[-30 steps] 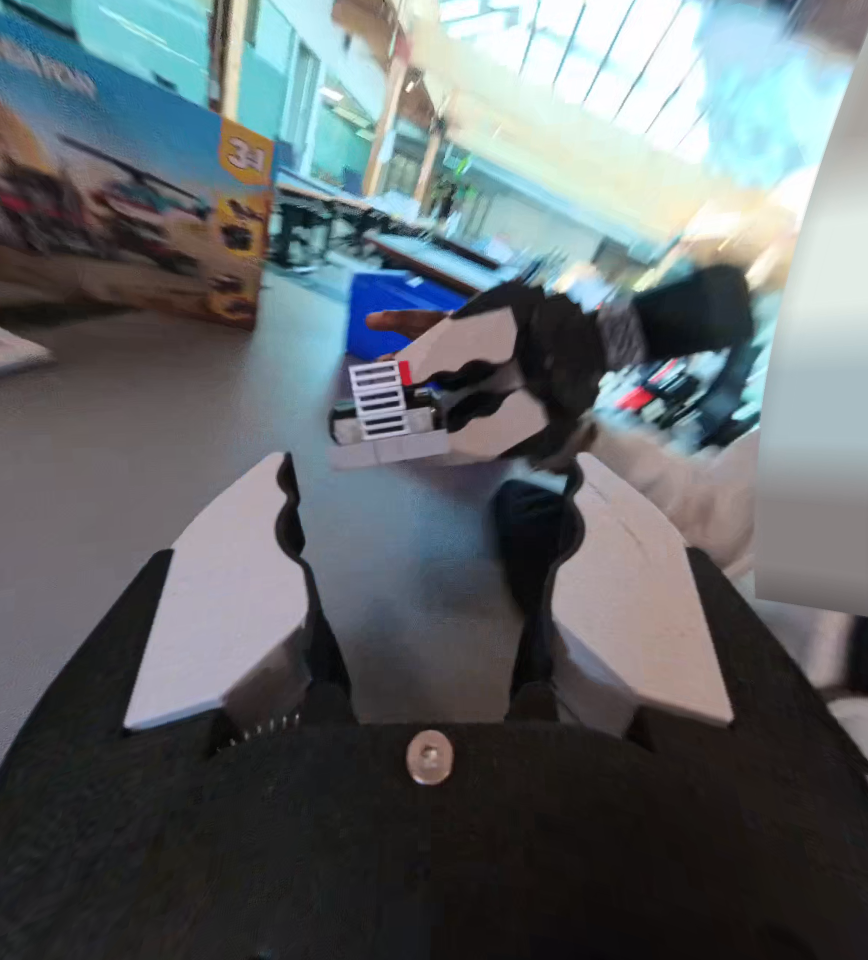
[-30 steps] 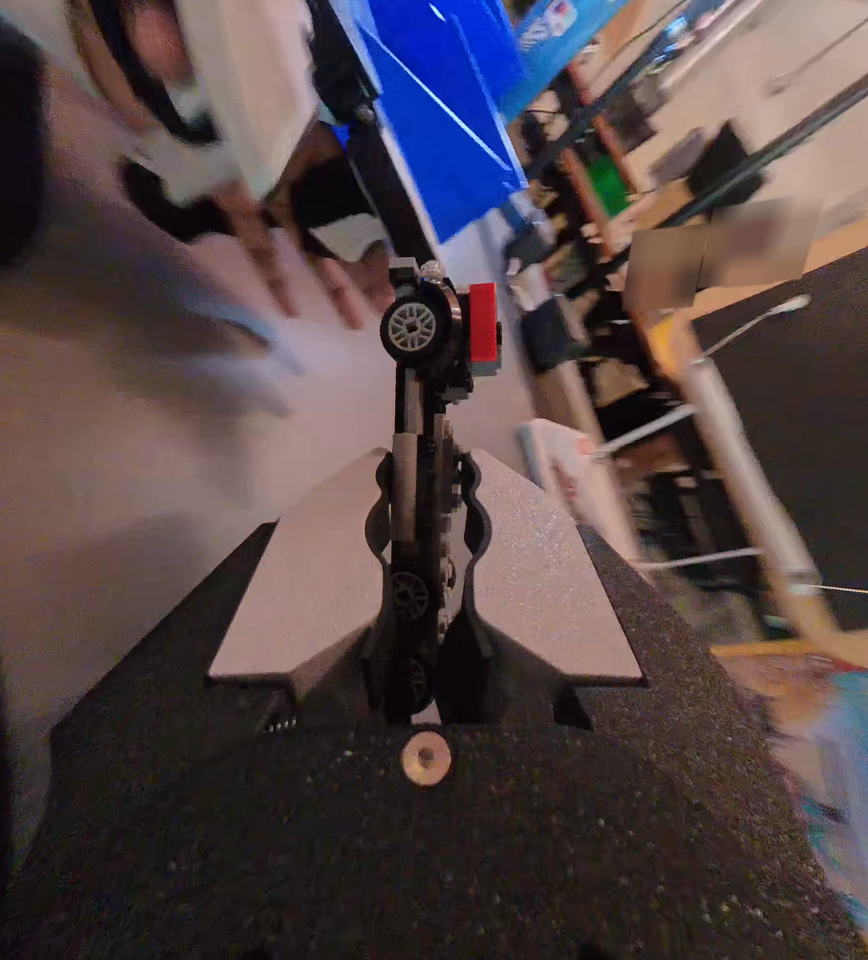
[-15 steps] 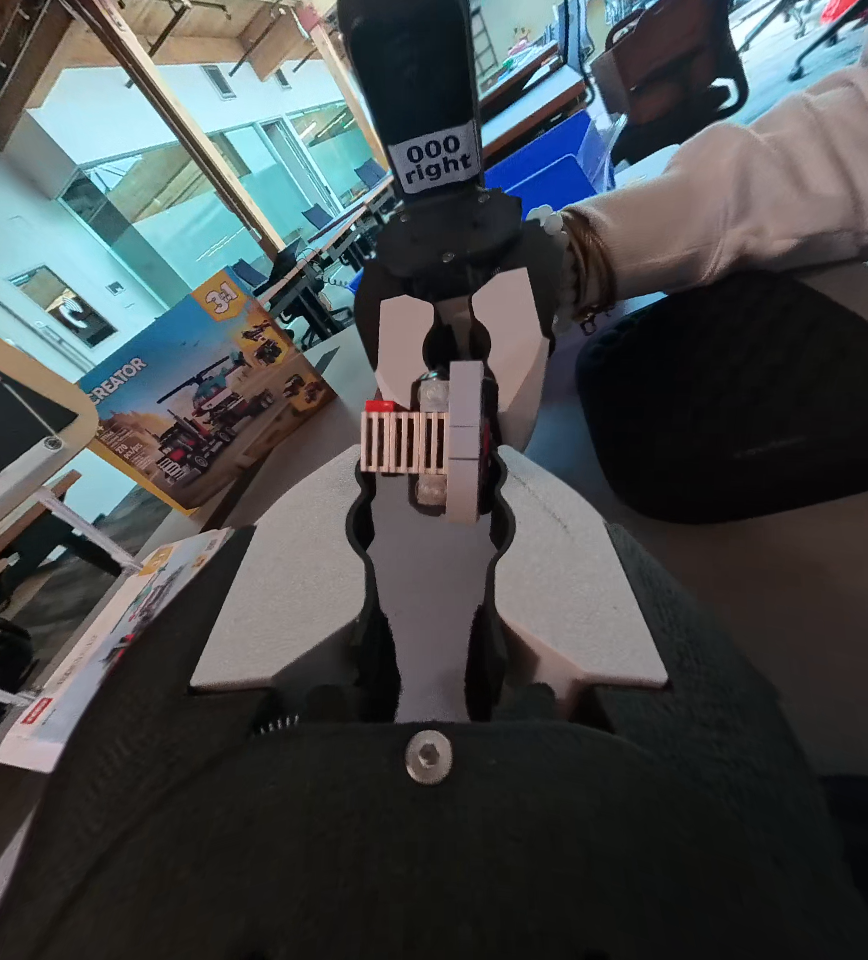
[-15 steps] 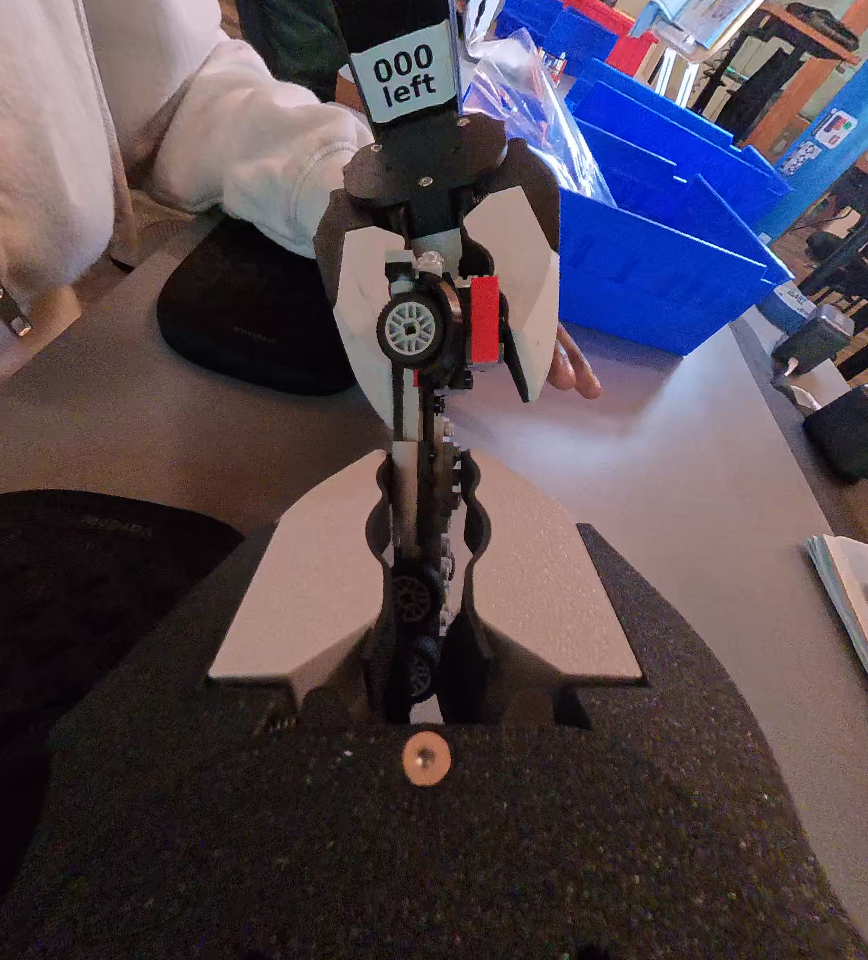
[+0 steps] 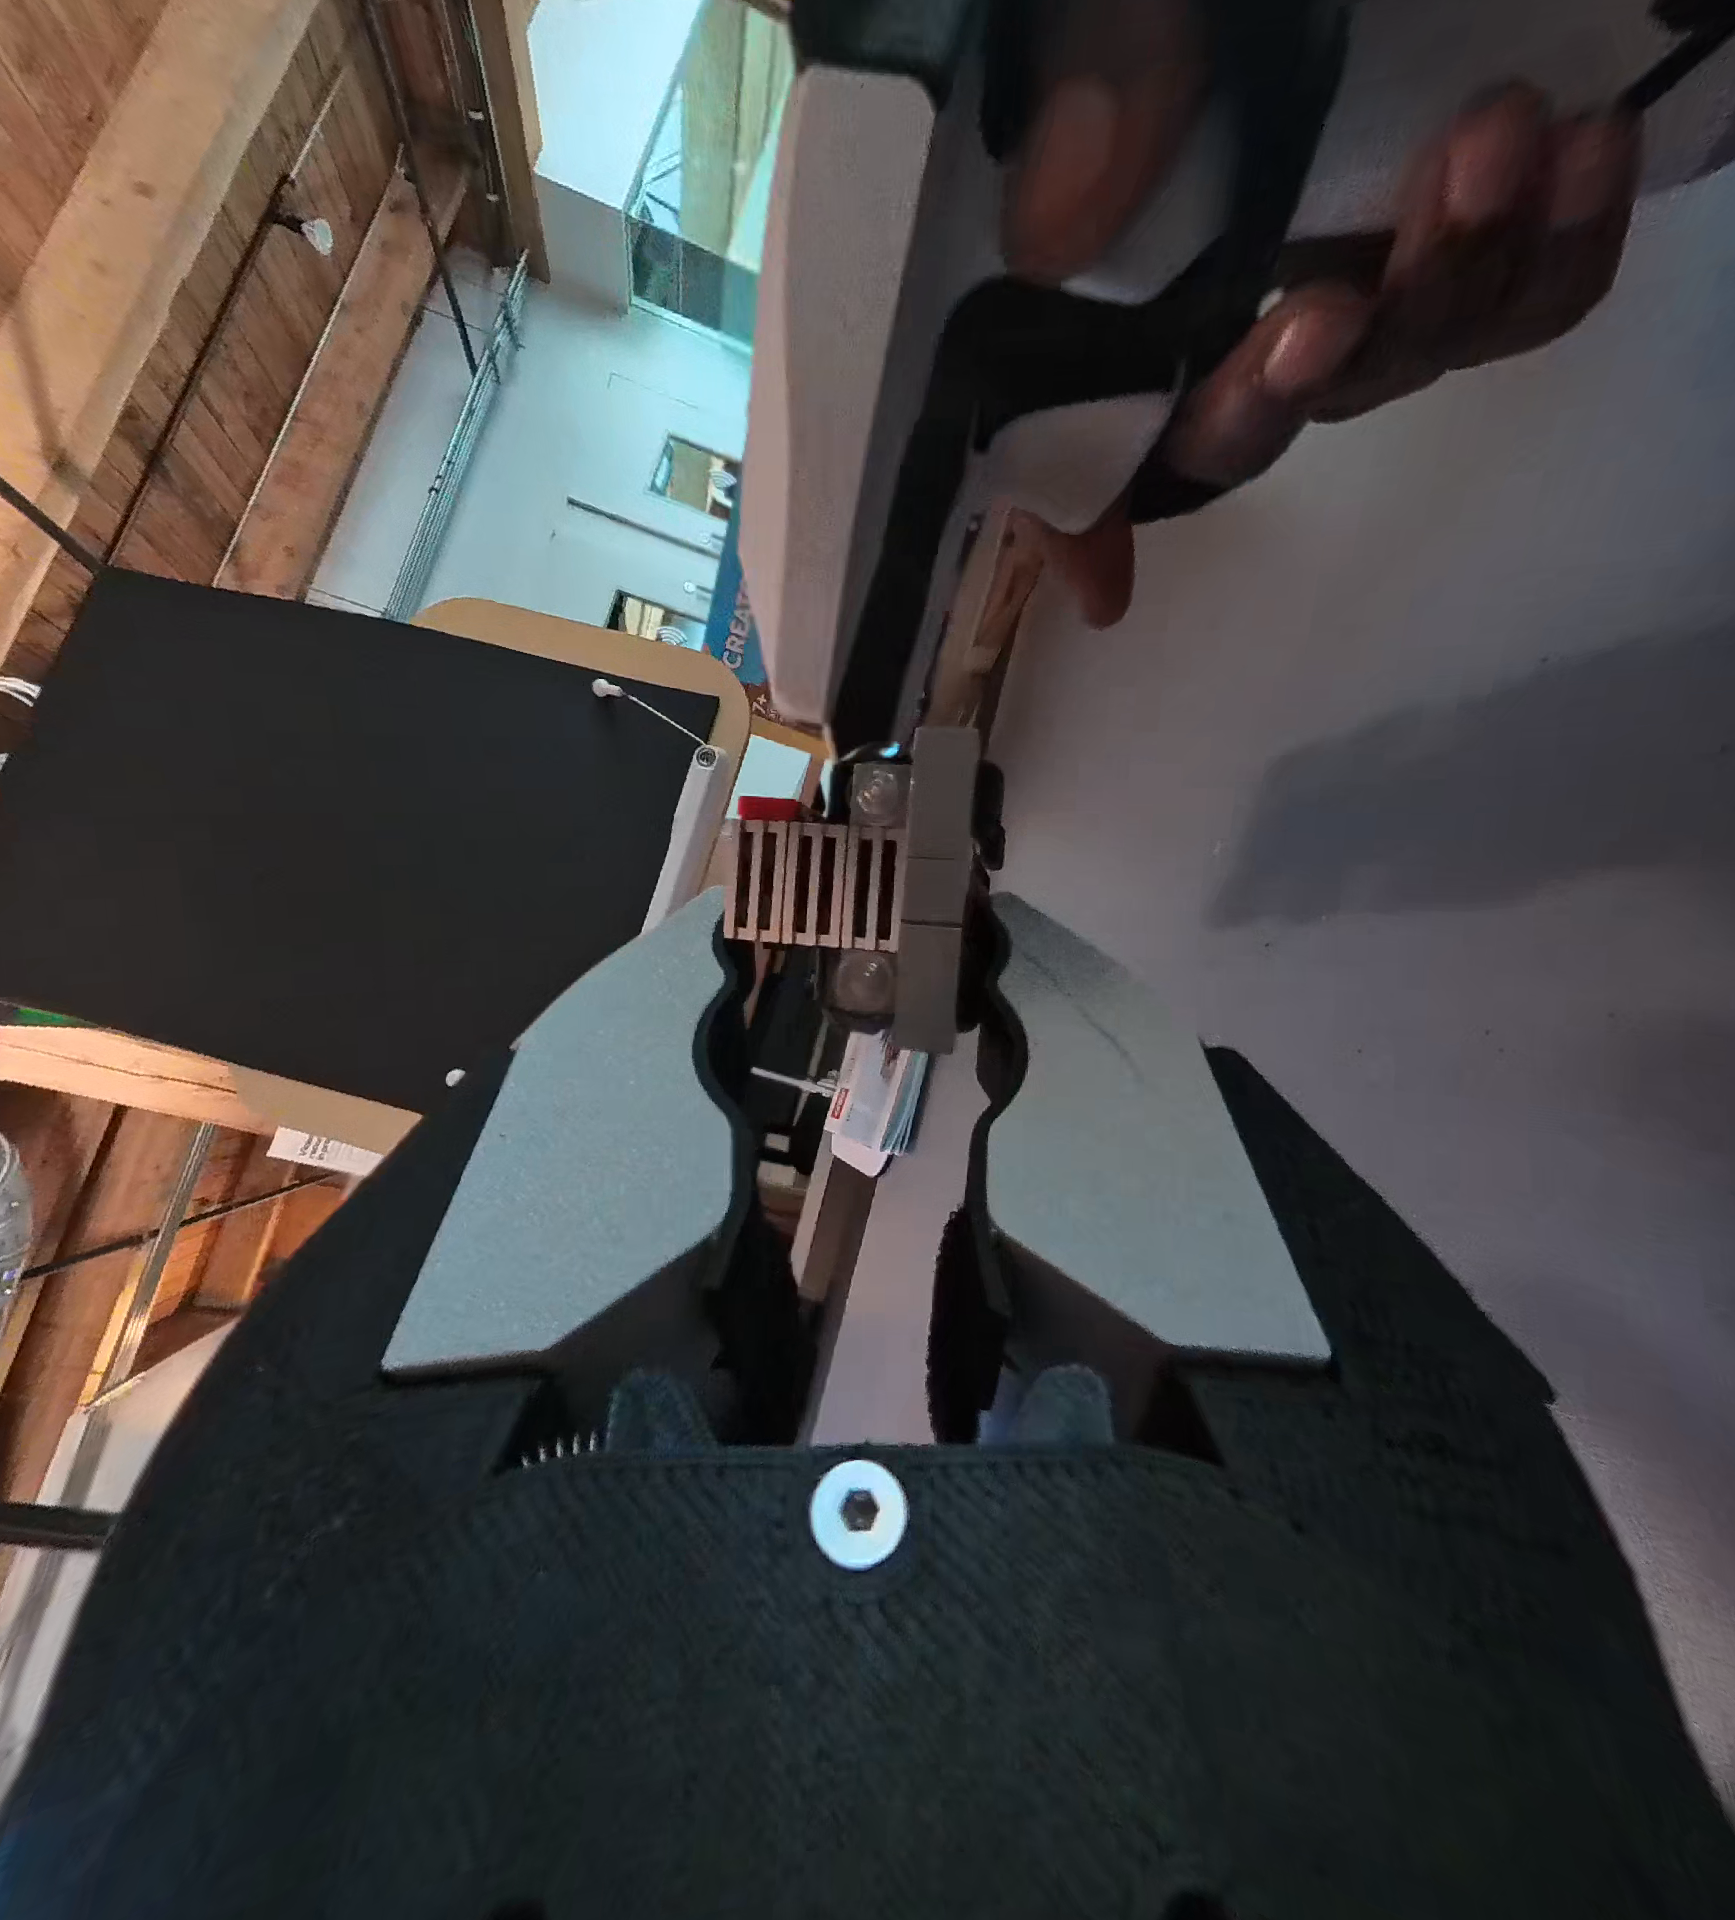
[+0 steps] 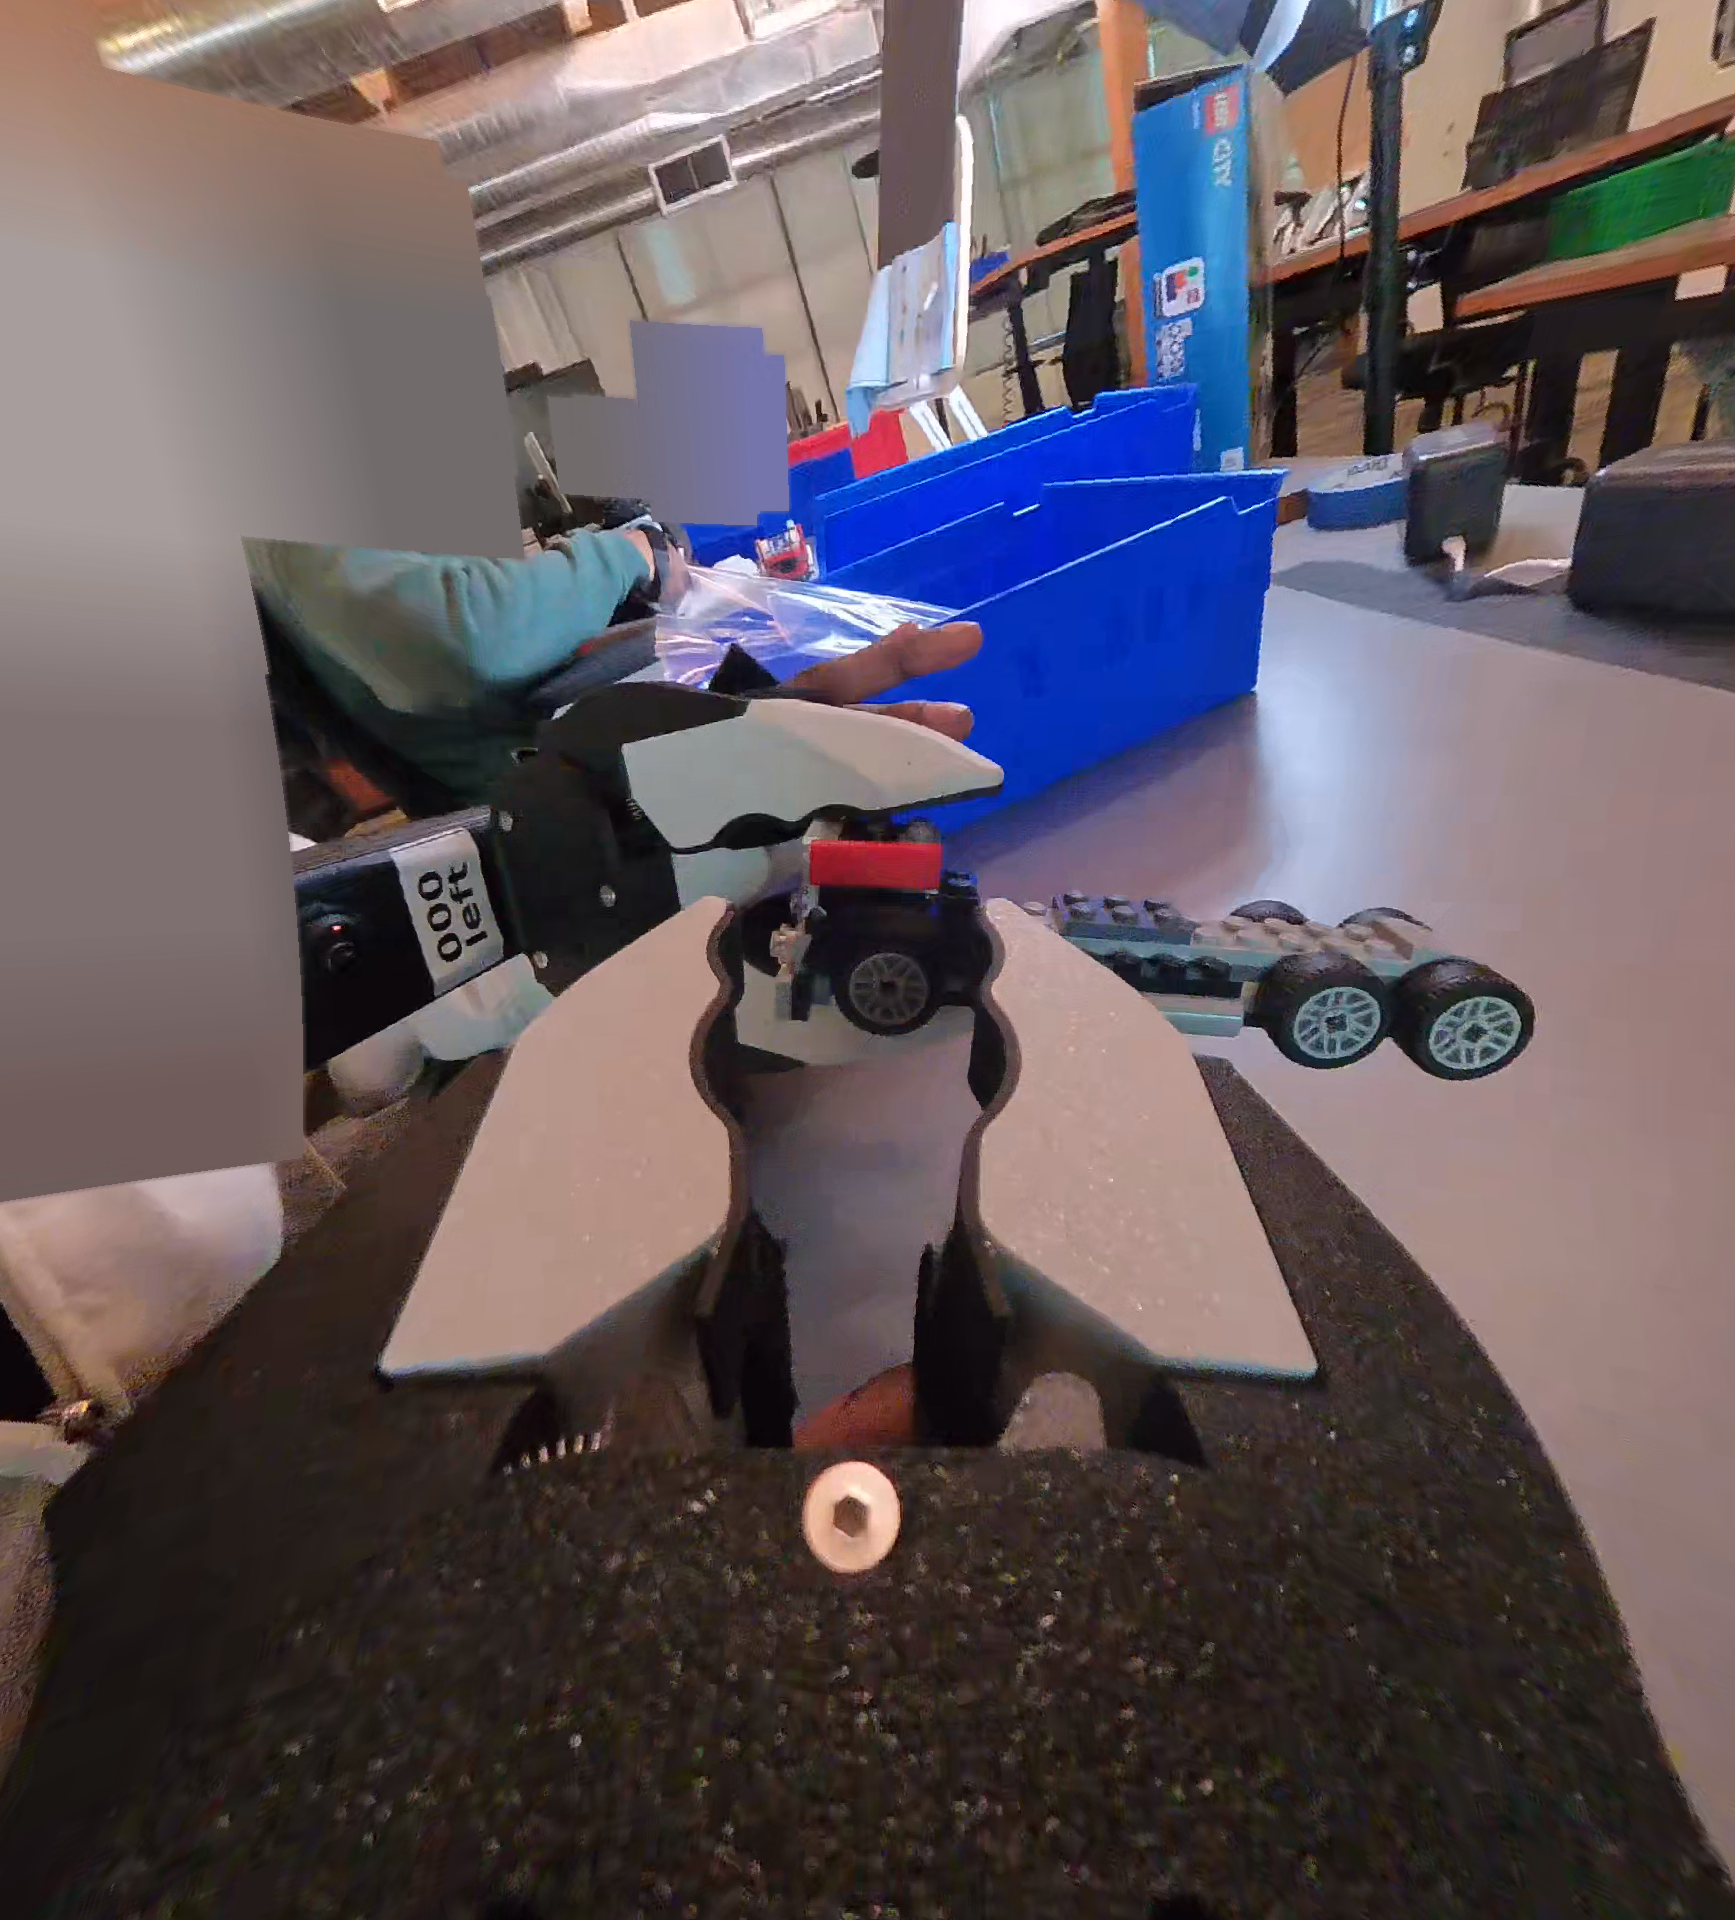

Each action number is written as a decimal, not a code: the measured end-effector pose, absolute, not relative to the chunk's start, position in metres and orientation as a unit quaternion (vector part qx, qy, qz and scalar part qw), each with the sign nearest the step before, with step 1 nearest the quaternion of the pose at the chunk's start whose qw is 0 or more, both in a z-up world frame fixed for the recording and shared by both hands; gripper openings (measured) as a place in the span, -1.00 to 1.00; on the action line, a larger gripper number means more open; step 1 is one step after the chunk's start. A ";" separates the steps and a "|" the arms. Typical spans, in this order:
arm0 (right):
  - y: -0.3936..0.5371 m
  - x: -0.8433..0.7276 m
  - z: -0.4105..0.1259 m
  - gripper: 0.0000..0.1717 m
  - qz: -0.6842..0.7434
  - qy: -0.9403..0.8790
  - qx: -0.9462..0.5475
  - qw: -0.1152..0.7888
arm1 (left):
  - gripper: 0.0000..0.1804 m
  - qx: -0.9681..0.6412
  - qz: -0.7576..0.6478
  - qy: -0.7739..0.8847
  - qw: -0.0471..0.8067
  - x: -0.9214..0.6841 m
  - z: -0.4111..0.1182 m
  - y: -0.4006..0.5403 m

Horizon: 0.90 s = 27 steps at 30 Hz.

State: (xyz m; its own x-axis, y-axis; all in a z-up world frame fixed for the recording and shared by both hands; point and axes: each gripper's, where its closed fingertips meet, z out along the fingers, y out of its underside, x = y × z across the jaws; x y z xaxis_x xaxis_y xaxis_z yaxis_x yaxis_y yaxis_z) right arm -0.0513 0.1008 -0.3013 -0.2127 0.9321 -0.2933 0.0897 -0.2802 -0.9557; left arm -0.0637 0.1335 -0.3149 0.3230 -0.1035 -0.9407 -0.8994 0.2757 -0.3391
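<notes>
one truck (image 6: 1258, 961), two grippers. the left gripper (image 5: 858, 935) is clamped on the truck's front end: its fingers (image 5: 634, 1091) press on either side of the nose, with the slatted grille and two clear lamps showing just past the tips. from the right wrist view that gripper comes in from the left, one finger over the red roof piece and one under the cab, and the truck hangs in the air above the table (image 6: 1517, 748).

the right gripper (image 6: 852, 935) stands partly open with nothing in its grasp. the cab and one front wheel show between its tips, a little beyond them. the grey chassis runs off to the right past the right tip and ends in two rear wheels, so three wheels show in all.

beyond the left gripper stand at least two blue bins (image 6: 1102, 623), their near wall close behind it. to the right of the truck the table is open grey surface as far as two dark boxes (image 6: 1694, 520) at its far side. in the left wrist view the table's edge runs up between the fingers, one booklet (image 5: 878, 1117) lies at that edge, and a hand (image 5: 1362, 260) holds the right gripper above.
</notes>
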 end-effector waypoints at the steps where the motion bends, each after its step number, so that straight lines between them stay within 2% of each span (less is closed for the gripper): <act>1: 0.103 -0.052 -0.301 -0.54 0.607 -0.482 -0.523 0.355 | -0.55 -0.510 0.322 0.492 0.627 -0.064 -0.316 0.134; 7: 0.104 -0.055 -0.305 -0.58 0.589 -0.484 -0.531 0.370 | -0.55 -0.500 0.345 0.515 0.604 -0.059 -0.323 0.135; 9: 0.106 -0.057 -0.307 -0.70 0.575 -0.486 -0.535 0.384 | -0.55 -0.497 0.350 0.522 0.599 -0.058 -0.325 0.135; 18: 0.107 -0.058 -0.313 -0.71 0.582 -0.482 -0.550 0.356 | -0.55 -0.503 0.352 0.520 0.594 -0.060 -0.327 0.137; 22: 0.107 -0.057 -0.312 -0.72 0.538 -0.512 -0.536 0.401 | -0.56 -0.508 0.351 0.515 0.596 -0.060 -0.326 0.137; 25: 0.110 -0.056 -0.315 -0.72 0.446 -0.559 -0.521 0.466 | -0.57 -0.525 0.336 0.512 0.591 -0.060 -0.330 0.139; 27: 0.110 -0.056 -0.313 -0.72 0.451 -0.554 -0.525 0.463 | -0.57 -0.525 0.331 0.511 0.595 -0.060 -0.329 0.139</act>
State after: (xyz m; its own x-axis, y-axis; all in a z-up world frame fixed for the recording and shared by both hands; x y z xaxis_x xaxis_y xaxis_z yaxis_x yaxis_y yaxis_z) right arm -0.0558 0.1099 -0.3132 -0.0211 0.9990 0.0398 0.1648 0.0428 -0.9854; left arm -0.0599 0.1386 -0.3294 0.2584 -0.1436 -0.9553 -0.9301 0.2302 -0.2862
